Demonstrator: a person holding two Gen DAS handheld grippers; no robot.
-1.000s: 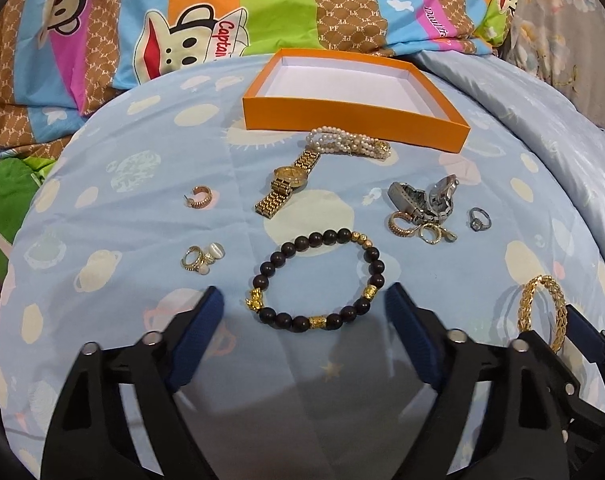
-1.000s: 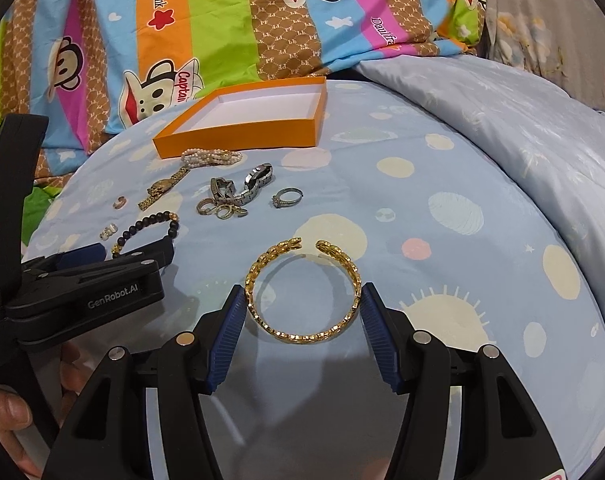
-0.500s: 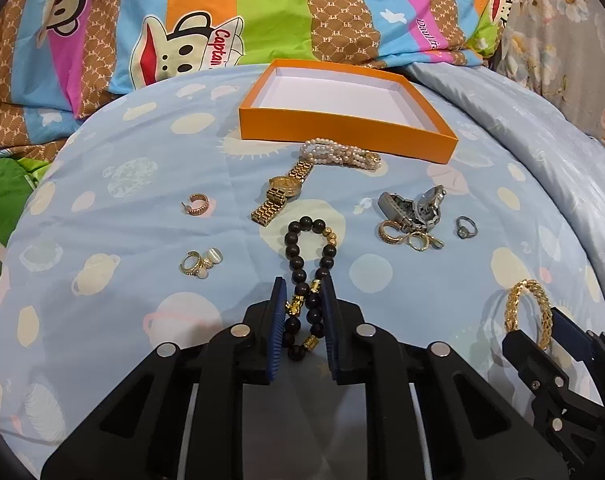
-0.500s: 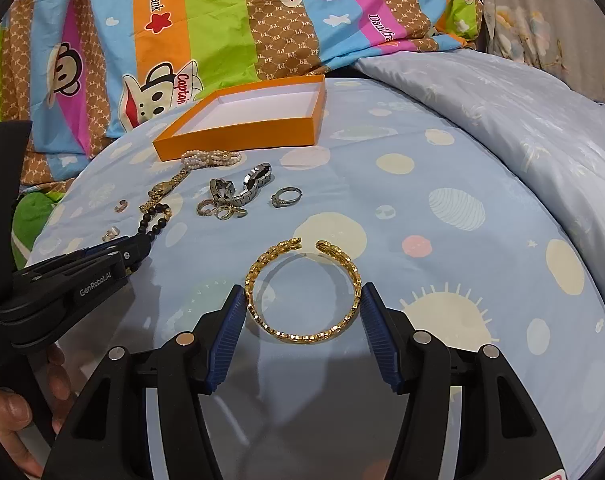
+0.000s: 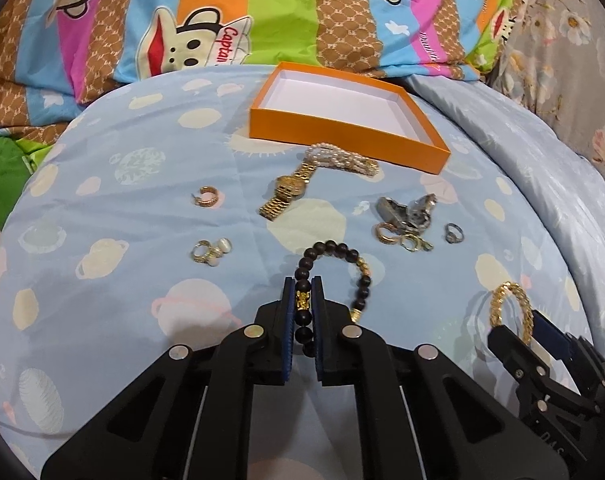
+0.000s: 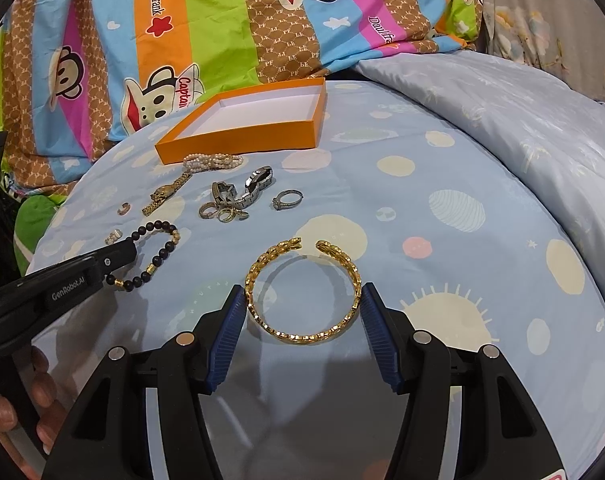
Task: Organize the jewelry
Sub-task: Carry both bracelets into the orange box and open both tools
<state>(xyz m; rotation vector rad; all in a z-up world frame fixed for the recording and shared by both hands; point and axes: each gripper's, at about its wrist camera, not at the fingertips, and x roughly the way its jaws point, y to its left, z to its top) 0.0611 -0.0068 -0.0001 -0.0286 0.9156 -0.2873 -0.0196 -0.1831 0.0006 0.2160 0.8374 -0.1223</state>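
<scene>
My left gripper (image 5: 303,286) is shut on the black bead bracelet (image 5: 354,258), which hangs lifted off the blue sheet; it also shows in the right wrist view (image 6: 162,254). My right gripper (image 6: 304,300) is open, its pads on either side of the gold cuff bangle (image 6: 302,290), which lies flat on the sheet and also shows in the left wrist view (image 5: 510,304). The empty orange box (image 5: 342,136) stands at the far side. A pearl bracelet (image 5: 342,158), gold watch (image 5: 286,194) and silver watch (image 5: 406,212) lie before it.
Small pieces lie loose on the sheet: a gold earring (image 5: 205,196), a pearl-topped ring cluster (image 5: 212,251), gold rings (image 5: 402,238) and a silver ring (image 5: 453,233). A striped monkey-print quilt (image 5: 222,20) rises behind the box. A grey duvet (image 6: 522,120) lies at the right.
My left gripper closed on the black bead bracelet and lifted it, so the loop now hangs open from the pads. My right gripper stays open around the gold bangle.
</scene>
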